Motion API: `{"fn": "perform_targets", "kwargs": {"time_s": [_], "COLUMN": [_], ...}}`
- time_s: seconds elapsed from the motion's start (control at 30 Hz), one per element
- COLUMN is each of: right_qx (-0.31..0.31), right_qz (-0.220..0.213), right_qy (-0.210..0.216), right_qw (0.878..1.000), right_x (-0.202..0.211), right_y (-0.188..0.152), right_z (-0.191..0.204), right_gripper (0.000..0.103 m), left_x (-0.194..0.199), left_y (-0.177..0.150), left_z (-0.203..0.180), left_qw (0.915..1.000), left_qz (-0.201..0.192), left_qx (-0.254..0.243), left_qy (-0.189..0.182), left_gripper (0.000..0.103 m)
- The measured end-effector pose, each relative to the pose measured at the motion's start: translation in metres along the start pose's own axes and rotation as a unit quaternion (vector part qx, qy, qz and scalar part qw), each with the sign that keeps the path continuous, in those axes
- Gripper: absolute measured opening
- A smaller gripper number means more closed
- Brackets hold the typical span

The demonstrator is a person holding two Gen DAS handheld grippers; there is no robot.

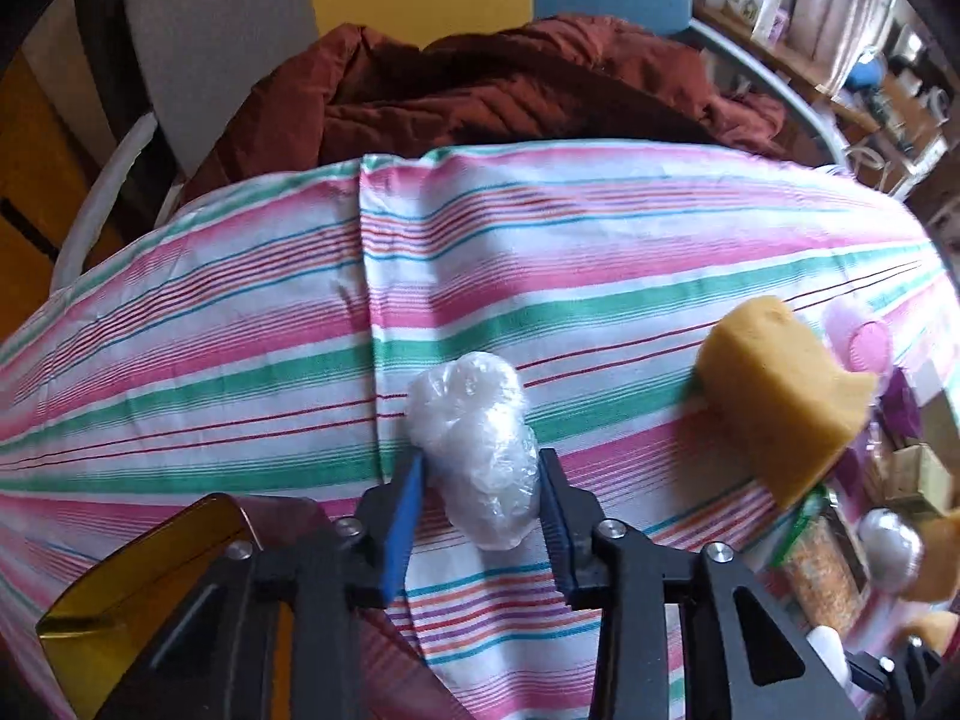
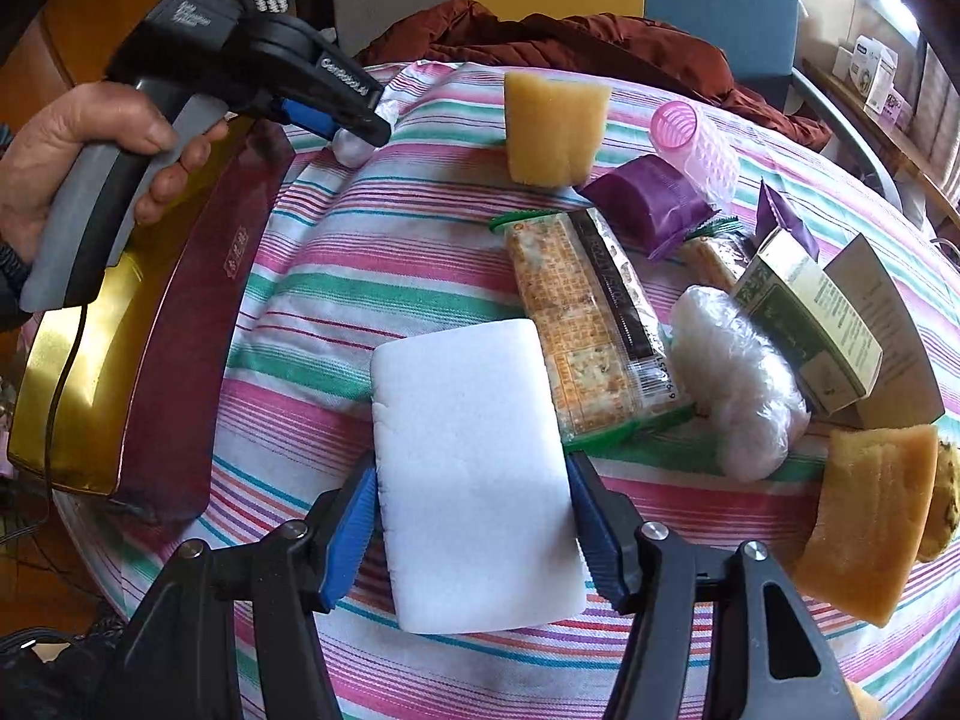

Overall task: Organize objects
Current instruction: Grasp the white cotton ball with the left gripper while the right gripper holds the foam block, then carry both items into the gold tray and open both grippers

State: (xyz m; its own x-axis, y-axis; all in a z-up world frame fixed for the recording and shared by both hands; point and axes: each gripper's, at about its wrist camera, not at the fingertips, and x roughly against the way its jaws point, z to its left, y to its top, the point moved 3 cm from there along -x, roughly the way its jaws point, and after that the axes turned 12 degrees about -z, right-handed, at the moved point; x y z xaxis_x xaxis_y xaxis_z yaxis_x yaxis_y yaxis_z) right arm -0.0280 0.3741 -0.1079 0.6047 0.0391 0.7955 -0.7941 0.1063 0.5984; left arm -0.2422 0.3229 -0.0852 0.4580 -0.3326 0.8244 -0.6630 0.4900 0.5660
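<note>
A crumpled clear plastic bundle (image 1: 474,420) lies on the striped cloth (image 1: 600,252). My left gripper (image 1: 483,459) is shut on it, a pad pressing each side. The right wrist view shows that left gripper (image 2: 360,126) pointing steeply down at the cloth's far left, a hand on its handle. My right gripper (image 2: 471,468) is shut on a white foam block (image 2: 474,468), which lies flat on the cloth and reaches past the fingertips. A yellow sponge (image 1: 780,396) stands on end to the right of the bundle.
A gold and maroon box lid (image 2: 168,330) lies along the left edge. At right lie a cracker packet (image 2: 576,324), purple packet (image 2: 651,198), pink curler (image 2: 699,144), second plastic bundle (image 2: 738,384), green carton (image 2: 810,324) and another sponge (image 2: 870,516). A rust jacket (image 1: 480,90) is heaped behind.
</note>
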Motion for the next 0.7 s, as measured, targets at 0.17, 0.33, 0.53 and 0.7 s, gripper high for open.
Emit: {"fn": "perform_targets", "kwargs": {"time_s": [0.17, 0.33, 0.53, 0.7], "right_qx": [0.002, 0.000, -0.009, -0.033], "right_qz": [-0.003, -0.017, -0.050, -0.084], "right_qy": [-0.001, -0.001, 0.010, 0.048], "right_qw": [1.000, 1.000, 0.999, 0.995], "right_x": [0.001, 0.004, 0.024, 0.044], "right_y": [-0.002, 0.001, 0.009, 0.033], "right_z": [0.000, 0.001, 0.004, 0.028], "right_gripper": [0.061, 0.060, 0.060, 0.060], "left_x": [0.033, 0.089, 0.161, 0.193], "left_y": [-0.002, -0.007, -0.053, -0.119], "left_z": [-0.002, -0.006, 0.044, 0.109], "left_qw": [0.9983, 0.9927, 0.9853, 0.9815], "left_qz": [-0.053, -0.109, -0.154, -0.158], "left_qx": [-0.014, -0.014, 0.049, 0.108], "left_qy": [-0.019, -0.050, -0.056, 0.002], "left_gripper": [0.032, 0.033, 0.033, 0.033]}}
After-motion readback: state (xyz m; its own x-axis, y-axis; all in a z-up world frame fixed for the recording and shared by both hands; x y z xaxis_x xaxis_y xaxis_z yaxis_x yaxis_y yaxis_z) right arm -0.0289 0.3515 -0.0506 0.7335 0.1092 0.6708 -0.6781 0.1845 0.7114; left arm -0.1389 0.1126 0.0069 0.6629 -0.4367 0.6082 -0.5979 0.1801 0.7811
